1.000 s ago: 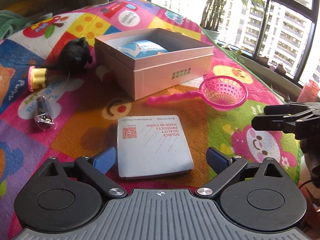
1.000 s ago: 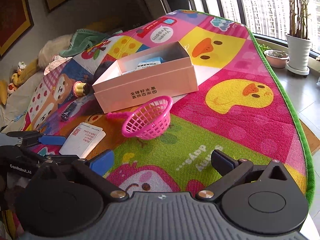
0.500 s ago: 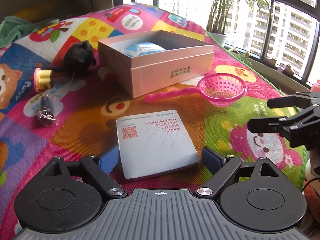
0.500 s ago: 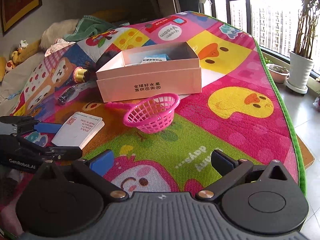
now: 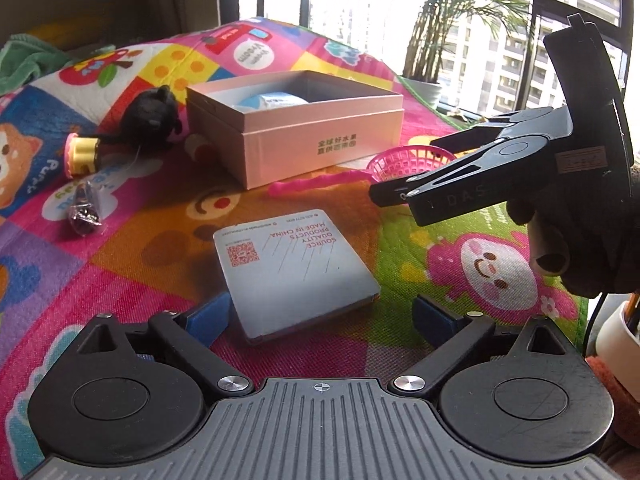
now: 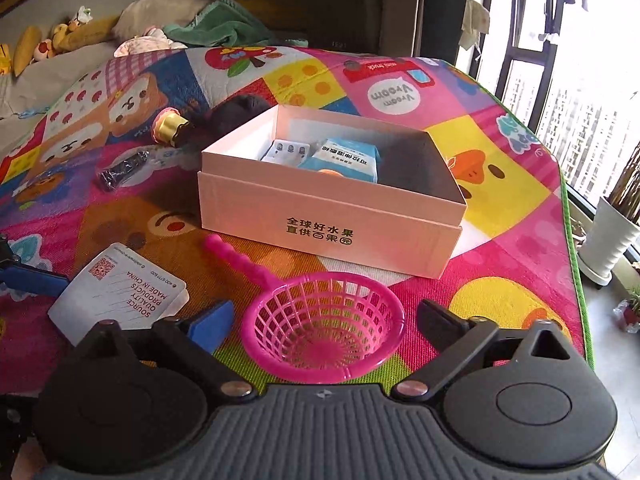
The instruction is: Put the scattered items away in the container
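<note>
A pink open box (image 5: 320, 148) (image 6: 332, 224) sits on the play mat and holds a blue pack (image 6: 340, 160) and a white item (image 6: 286, 150). My left gripper (image 5: 320, 316) is open, its fingers on either side of the near end of a flat white packet (image 5: 294, 268) (image 6: 120, 292). My right gripper (image 6: 326, 320) is open around the bowl of a pink toy strainer (image 6: 324, 328) (image 5: 400, 160). A black plush toy (image 5: 152, 116), a gold-capped bottle (image 5: 82, 154) (image 6: 170, 128) and a small dark wrapped item (image 5: 84, 212) (image 6: 122, 168) lie left of the box.
The colourful play mat (image 6: 500, 208) ends at a green edge on the right, with bare floor and a white plant pot (image 6: 608, 236) beyond. A green towel and soft toys (image 6: 224, 24) lie at the far end. The right gripper's body (image 5: 520, 168) shows in the left wrist view.
My right gripper has moved forward and now has the strainer's bowl between its open fingers. My left gripper has closed in on the white packet's near end.
</note>
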Action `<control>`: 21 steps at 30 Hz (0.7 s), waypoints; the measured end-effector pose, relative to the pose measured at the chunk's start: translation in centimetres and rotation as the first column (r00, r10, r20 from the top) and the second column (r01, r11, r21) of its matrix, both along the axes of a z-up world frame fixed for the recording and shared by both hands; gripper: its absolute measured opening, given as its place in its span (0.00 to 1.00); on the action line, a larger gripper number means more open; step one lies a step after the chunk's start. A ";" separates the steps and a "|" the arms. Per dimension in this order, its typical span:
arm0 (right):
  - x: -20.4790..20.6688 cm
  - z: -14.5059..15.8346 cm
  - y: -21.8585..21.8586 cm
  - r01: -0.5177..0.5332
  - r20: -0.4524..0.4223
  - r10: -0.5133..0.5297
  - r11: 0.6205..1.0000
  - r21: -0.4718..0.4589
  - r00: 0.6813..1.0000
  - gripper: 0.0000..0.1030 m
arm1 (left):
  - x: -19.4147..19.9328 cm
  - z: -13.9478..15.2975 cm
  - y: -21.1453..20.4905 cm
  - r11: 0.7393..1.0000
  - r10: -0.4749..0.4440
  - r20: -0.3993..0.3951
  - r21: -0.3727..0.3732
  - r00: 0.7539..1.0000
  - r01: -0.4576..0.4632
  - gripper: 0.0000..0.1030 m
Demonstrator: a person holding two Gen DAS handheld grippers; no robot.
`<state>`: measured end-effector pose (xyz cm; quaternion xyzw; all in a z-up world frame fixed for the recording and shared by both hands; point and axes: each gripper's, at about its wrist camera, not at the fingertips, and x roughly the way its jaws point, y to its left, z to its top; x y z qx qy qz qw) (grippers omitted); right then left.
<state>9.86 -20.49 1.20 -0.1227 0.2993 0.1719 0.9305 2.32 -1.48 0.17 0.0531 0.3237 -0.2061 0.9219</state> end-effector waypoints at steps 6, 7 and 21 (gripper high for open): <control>-2.5 0.3 -1.9 0.034 0.016 -0.034 0.999 -0.003 0.999 0.81 | 0.1 0.0 -0.2 1.000 0.001 0.000 0.007 1.000 -0.001 0.98; -3.2 0.3 -2.4 0.038 0.014 -0.038 0.999 -0.007 0.999 0.81 | 0.1 0.0 -0.2 1.000 0.003 0.000 0.009 1.000 -0.003 0.98; -8.6 -0.3 -5.9 0.069 0.063 -0.061 0.988 -0.136 0.996 0.97 | 2.6 0.1 -1.9 0.993 0.114 -0.020 0.023 0.993 -0.114 1.00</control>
